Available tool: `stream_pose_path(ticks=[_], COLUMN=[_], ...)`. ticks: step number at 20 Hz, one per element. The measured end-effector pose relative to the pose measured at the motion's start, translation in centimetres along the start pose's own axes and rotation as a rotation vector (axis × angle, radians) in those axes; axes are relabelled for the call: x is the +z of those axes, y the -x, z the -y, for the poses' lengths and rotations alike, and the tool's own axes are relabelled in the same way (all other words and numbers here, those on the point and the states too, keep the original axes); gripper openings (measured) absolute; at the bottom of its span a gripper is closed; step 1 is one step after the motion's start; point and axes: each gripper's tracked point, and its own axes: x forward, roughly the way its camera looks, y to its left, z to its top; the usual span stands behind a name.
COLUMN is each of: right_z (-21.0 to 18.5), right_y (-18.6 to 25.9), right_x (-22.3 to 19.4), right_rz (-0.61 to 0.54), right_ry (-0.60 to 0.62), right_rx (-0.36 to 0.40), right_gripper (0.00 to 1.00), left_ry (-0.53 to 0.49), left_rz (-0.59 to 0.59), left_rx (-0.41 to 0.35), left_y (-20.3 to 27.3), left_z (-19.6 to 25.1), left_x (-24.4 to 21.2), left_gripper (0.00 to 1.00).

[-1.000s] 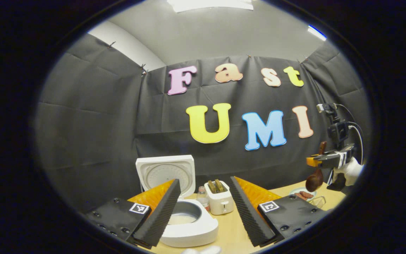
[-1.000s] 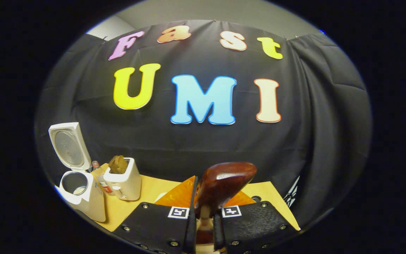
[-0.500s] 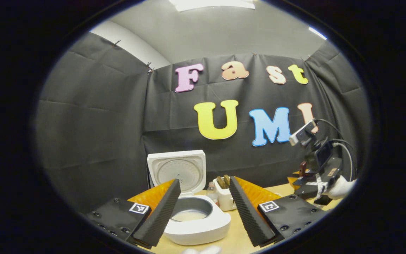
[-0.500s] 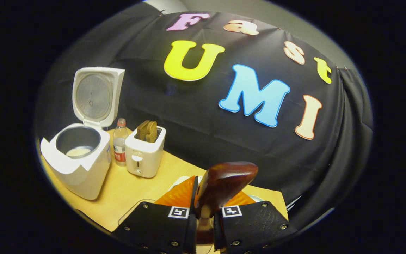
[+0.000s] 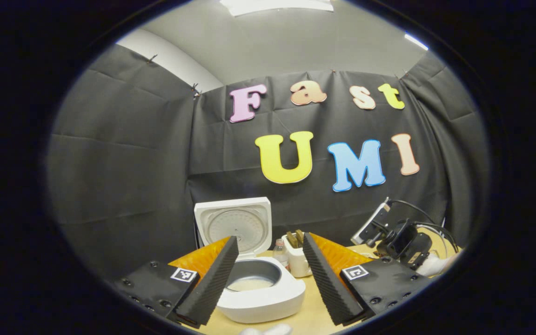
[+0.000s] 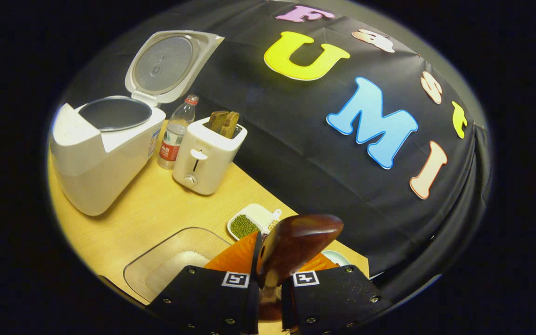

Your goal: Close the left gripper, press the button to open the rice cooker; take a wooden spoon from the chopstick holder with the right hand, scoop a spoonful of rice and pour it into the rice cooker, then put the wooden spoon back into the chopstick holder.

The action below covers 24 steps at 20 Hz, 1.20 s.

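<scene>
Spoon (image 6: 296, 242) between right gripper's (image 6: 270, 298) fingers

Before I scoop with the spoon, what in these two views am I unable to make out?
- Dark wooden spoon: right gripper view, handle hidden between the right hand-held gripper fingers.
- Clear rice tub: near side hidden behind that hand-held gripper.
- White rice cooker: left gripper view, front cut off by the left finger.

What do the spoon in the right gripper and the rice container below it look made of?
The spoon looks like dark wood with a glossy varnish, judging by its highlights. The rice container seems clear plastic or glass, since the table shows through its walls; which one is unclear.
</scene>
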Motion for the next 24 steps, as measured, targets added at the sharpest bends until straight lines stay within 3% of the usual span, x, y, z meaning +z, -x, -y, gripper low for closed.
stream_pose_path(ticks=[5,6,10,12,13,18,24], right_z=[-1.0,-1.2,-2.5,-3.2,-3.4,-5.2,-6.6], right_y=[-0.8,-1.3,-1.0,-1.1,-1.1,-0.8,-0.6], right_x=[-2.7,-3.0,-4.6,-4.8,-4.7,-4.0,-2.3], right_rz=[-0.070,-0.075,-0.133,-0.142,-0.148,-0.158,-0.156], right_ry=[0.013,-0.002,-0.101,-0.136,-0.153,-0.265,-0.487], right_rx=[0.018,0.041,0.076,0.084,0.086,0.110,0.163], right_gripper=[0.19,0.24,0.16,0.24,0.19,0.19,0.20], left_ry=[-0.006,-0.002,0.000,-0.002,-0.005,-0.019,-0.024], left_rz=[-0.013,-0.020,-0.025,-0.028,-0.032,-0.043,-0.054], left_rx=[0.005,0.002,0.006,0.006,0.008,0.017,0.028], left_y=[-0.2,-0.2,-0.2,-0.2,-0.1,0.0,0.0], left_z=[0.1,0.3,0.2,0.0,-0.1,-1.2,-2.1], left_x=[-0.6,-0.9,-1.1,-1.1,-1.2,-1.5,-2.0], left_gripper=[0.95,0.95,0.99,0.99,0.95,0.96,0.98])
